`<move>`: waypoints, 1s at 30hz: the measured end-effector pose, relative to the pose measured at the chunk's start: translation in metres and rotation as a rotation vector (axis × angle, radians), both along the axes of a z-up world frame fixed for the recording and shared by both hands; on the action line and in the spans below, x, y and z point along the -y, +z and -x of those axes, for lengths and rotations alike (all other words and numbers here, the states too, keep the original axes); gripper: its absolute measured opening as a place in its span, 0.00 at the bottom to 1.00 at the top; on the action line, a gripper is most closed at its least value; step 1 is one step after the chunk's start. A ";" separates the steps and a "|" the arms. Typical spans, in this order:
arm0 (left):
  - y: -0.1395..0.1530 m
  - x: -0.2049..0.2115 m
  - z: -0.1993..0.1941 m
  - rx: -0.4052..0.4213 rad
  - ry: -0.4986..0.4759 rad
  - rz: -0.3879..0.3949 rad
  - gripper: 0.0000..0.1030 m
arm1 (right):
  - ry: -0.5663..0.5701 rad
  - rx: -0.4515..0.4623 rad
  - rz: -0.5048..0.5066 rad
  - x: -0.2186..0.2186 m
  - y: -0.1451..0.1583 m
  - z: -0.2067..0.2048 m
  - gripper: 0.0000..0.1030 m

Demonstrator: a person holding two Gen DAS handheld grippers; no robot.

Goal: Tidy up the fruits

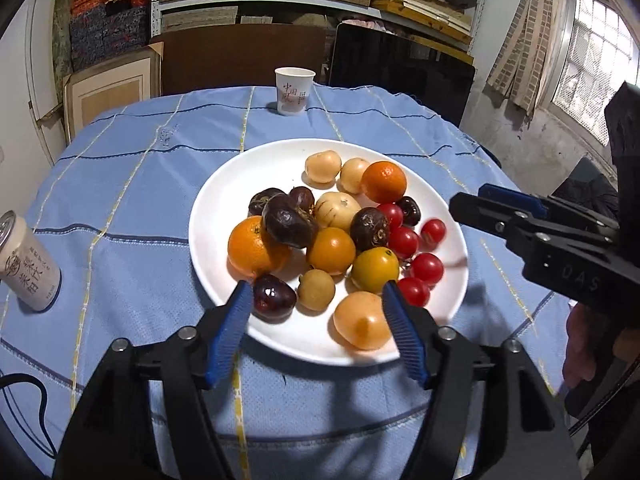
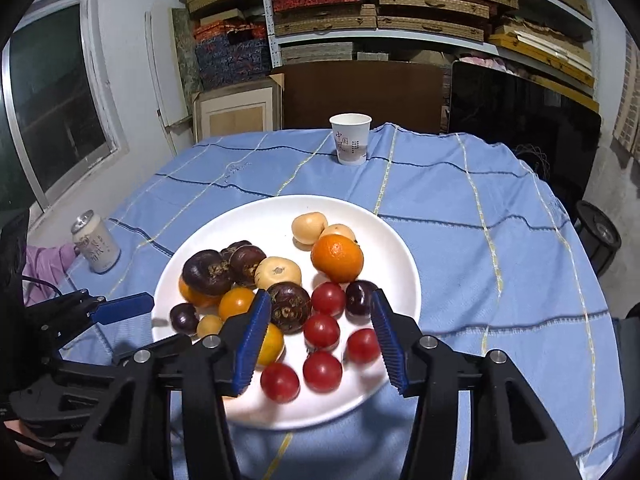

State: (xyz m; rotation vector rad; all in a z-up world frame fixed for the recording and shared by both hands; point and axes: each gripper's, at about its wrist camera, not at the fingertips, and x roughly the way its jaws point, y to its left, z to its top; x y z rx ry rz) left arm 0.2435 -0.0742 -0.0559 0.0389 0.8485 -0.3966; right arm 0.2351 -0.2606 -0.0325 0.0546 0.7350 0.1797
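A white plate (image 1: 224, 184) on the blue cloth holds mixed fruit: oranges (image 1: 383, 181), dark purple mangosteens (image 1: 289, 220), pale yellow fruits (image 1: 322, 166) and several red cherry tomatoes (image 1: 426, 268). My left gripper (image 1: 318, 294) is open over the plate's near edge, with a dark plum (image 1: 273, 297) and small yellow fruits between its fingers. My right gripper (image 2: 318, 316) is open over the plate (image 2: 248, 224), above the red tomatoes (image 2: 321, 330). The right gripper also shows at the right of the left wrist view (image 1: 472, 204).
A paper cup (image 1: 294, 91) stands at the table's far edge. A drink can (image 1: 26, 260) stands left of the plate. The blue cloth (image 1: 120, 184) covers the round table. Shelves with boxes and a dark screen stand behind.
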 end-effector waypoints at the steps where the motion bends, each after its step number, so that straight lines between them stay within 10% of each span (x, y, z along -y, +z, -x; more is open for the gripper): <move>1: 0.001 -0.002 0.004 0.005 0.010 -0.001 0.81 | 0.002 0.000 -0.004 0.001 0.001 0.006 0.51; 12: -0.011 -0.023 0.073 -0.092 0.029 -0.080 0.94 | -0.011 -0.071 -0.036 -0.011 -0.022 0.098 0.69; 30: 0.097 -0.072 0.293 0.230 0.159 -0.092 0.95 | -0.138 0.078 -0.007 -0.013 0.046 0.294 0.95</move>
